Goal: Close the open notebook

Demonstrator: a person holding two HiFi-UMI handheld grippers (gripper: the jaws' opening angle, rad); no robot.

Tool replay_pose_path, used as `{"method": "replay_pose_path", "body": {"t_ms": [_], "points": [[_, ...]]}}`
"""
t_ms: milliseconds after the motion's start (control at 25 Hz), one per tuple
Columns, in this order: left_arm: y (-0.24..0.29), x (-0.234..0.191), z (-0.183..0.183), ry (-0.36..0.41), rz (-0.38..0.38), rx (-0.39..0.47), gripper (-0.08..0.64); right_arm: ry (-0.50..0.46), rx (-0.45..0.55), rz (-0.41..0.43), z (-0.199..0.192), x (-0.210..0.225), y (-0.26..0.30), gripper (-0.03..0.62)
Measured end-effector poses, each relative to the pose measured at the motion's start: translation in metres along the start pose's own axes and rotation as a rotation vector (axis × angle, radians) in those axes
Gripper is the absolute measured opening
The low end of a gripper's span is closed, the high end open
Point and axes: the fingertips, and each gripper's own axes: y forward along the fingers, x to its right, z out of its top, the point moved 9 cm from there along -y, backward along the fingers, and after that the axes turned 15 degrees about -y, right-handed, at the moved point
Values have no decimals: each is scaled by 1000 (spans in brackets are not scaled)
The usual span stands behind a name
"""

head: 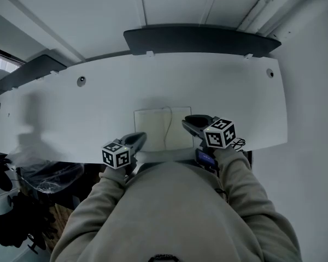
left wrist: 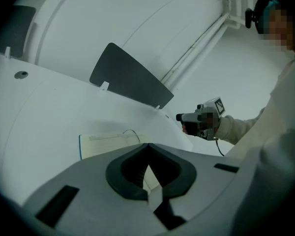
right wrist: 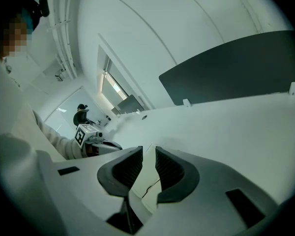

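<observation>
The notebook lies flat on the white desk near its front edge, a cream rectangle with a thin black cord across it. In the left gripper view its cream lined top face shows, with a blue edge on the left. My left gripper hovers at its front left corner, shut and empty. My right gripper hangs over the notebook's right edge. Its jaws stand apart with nothing in them, and the notebook shows through the gap below.
A dark divider panel stands along the desk's far edge. Two round cable holes sit in the desktop. Dark clutter and a plastic-wrapped chair are on the floor to the left.
</observation>
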Motion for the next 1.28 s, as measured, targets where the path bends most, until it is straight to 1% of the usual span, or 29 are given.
{"method": "replay_pose_path", "body": {"t_ms": [240, 520, 720, 960, 1040, 1160, 1280], "points": [[6, 10, 4, 19, 4, -5, 2, 7, 8, 1, -6, 1, -9, 92], [11, 23, 12, 38, -4, 6, 2, 8, 11, -4, -11, 6, -20, 25], [15, 33, 19, 46, -12, 18, 2, 5, 1, -14, -14, 13, -29, 21], [21, 49, 23, 90, -36, 19, 2, -8, 2, -7, -19, 10, -34, 21], [22, 51, 23, 90, -44, 17, 2, -21, -1, -28, -19, 10, -35, 20], [23, 51, 24, 90, -48, 16, 2, -65, -33, -71, -18, 9, -35, 20], [21, 54, 28, 108, -42, 51, 2, -60, -19, -72, -16, 9, -36, 20]]}}
